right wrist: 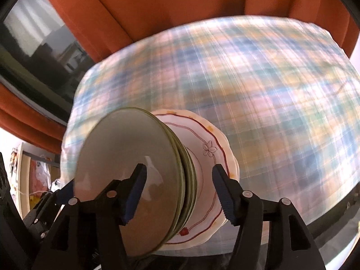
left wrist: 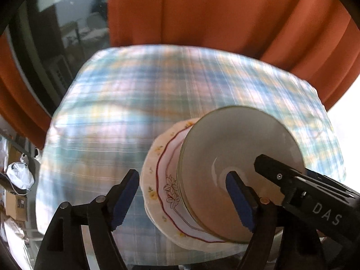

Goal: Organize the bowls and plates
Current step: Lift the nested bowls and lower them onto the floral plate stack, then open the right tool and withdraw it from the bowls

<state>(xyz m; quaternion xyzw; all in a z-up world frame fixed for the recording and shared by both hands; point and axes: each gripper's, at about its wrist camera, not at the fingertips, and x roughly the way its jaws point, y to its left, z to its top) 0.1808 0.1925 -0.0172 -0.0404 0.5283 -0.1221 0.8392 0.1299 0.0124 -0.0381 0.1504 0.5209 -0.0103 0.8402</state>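
Black left tongs [left wrist: 182,200] tilted down, agape

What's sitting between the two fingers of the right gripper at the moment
In the right wrist view, the right gripper straddles the stack's near edge: green plates' rims and white floral plates lie between its open fingers, neither pad pressing.

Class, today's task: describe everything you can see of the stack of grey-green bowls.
The stack of grey-green bowls looks glazed and ceramic, with olive rims; several rims show nested closely at its side. It sits in the middle of the white floral plates, which lie on the plaid tablecloth. The top bowl is empty and glossy. The left gripper and right gripper straddle its edges with open jaws; whether any pad touches it is unclear.
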